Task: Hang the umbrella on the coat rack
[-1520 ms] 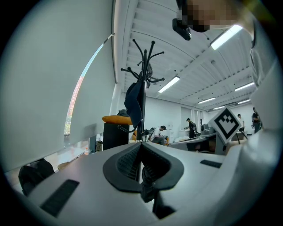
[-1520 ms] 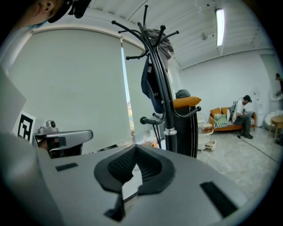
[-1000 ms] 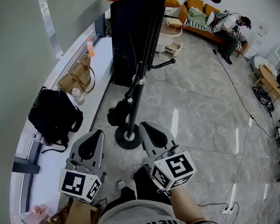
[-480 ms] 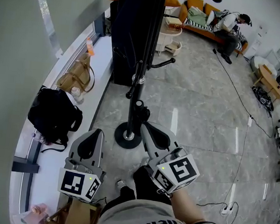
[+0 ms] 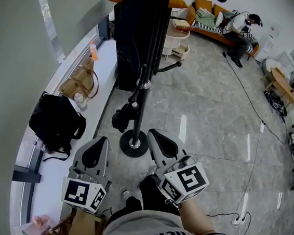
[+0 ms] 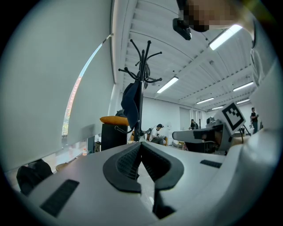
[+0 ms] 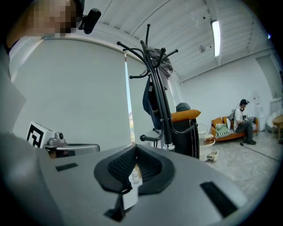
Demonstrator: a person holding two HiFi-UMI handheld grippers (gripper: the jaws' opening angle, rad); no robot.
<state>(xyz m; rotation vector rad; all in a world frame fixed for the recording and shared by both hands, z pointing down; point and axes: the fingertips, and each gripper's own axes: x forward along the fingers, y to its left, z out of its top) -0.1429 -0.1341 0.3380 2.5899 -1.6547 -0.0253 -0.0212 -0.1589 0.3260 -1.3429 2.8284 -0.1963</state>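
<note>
A small folded black umbrella (image 5: pixel 122 118) hangs beside the black coat rack pole (image 5: pixel 147 72), under a low hook, just above the round base (image 5: pixel 134 143). A dark garment (image 5: pixel 138 30) hangs higher on the rack (image 6: pixel 140 84) (image 7: pixel 157 88). My right gripper (image 5: pixel 153 133) is shut and empty, its tip just right of the base and apart from the umbrella. Further back and to the left, my left gripper (image 5: pixel 102 139) is also shut with nothing in it. In both gripper views the jaws (image 6: pixel 140 148) (image 7: pixel 135 152) meet, and the umbrella is hidden.
A black backpack (image 5: pixel 58 120) and a tan handbag (image 5: pixel 80 81) sit on the white window ledge at left. A person sits on an orange sofa (image 5: pixel 214 22) at the back, by a white side table (image 5: pixel 177 36). A cable (image 5: pixel 253 104) crosses the marble floor.
The hanging umbrella swung right, close to the pole, then back to its left side. My right gripper shifted only slightly; the left one stayed put.
</note>
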